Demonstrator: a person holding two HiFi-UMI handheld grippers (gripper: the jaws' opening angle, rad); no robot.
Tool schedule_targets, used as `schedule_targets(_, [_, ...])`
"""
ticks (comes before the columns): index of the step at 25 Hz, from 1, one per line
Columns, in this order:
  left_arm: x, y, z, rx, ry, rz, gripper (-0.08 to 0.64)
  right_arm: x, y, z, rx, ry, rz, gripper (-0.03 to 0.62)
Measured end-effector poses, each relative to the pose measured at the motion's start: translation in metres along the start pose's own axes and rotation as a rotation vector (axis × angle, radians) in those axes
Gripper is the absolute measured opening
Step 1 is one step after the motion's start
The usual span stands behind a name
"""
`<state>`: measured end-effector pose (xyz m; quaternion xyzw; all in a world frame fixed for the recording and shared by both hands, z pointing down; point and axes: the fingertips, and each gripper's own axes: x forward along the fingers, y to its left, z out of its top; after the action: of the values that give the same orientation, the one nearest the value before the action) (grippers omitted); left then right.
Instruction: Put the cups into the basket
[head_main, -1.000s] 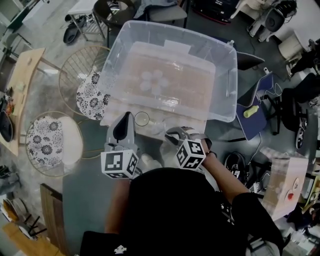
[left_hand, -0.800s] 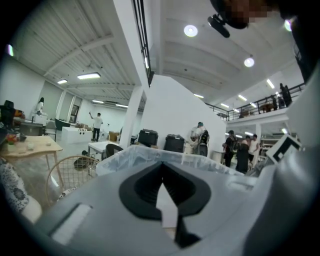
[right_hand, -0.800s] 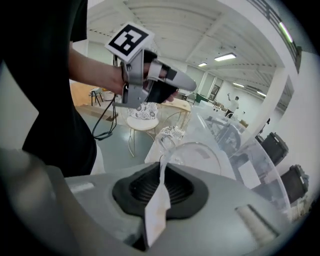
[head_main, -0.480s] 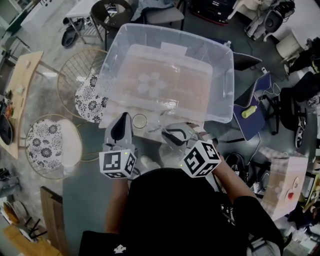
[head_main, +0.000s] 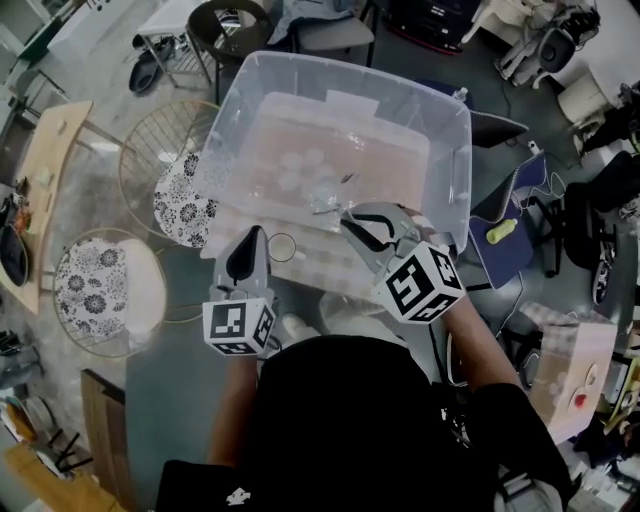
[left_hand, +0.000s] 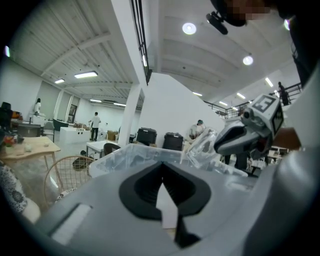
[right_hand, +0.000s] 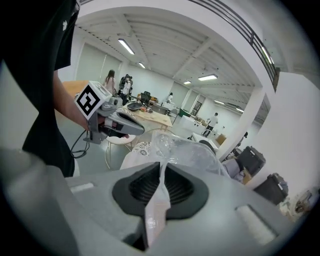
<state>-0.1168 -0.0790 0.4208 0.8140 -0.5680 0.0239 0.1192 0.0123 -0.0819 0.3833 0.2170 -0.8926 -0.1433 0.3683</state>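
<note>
The basket is a big clear plastic bin (head_main: 455, 170) on the table, with several clear cups (head_main: 300, 170) lying in it. My right gripper (head_main: 350, 215) is shut on the wall of a clear plastic cup (head_main: 325, 195) and holds it over the bin's near wall. In the right gripper view the cup (right_hand: 167, 145) sticks up from the pinched jaws (right_hand: 162, 167). Another clear cup (head_main: 283, 247) stands on the table just right of my left gripper (head_main: 250, 235), which is shut and empty. The left gripper view shows the bin (left_hand: 125, 155) ahead and the held cup (left_hand: 207, 145).
Two round wire chairs with flowered cushions (head_main: 185, 195) (head_main: 95, 290) stand left of the table. A wooden table (head_main: 45, 150) is at the far left. A blue chair (head_main: 510, 225) with a yellow thing on it stands right of the bin.
My right gripper has risen from the table in front of the bin and moved forward, carrying the clear cup over the bin's near wall. The left gripper has stayed in place.
</note>
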Motion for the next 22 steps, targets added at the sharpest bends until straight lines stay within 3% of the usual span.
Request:
schedule_targets(9, [0.008,0.004,0.006,0.03,-0.001,0.029,0.003,0.033,-0.049,-0.036,-0.021,0.089,-0.001,0.032])
schedule_targets(22, [0.026,0.001,0.0,0.032,0.039,0.073,0.003,0.115,-0.069,-0.128,-0.01,0.258,0.127,0.032])
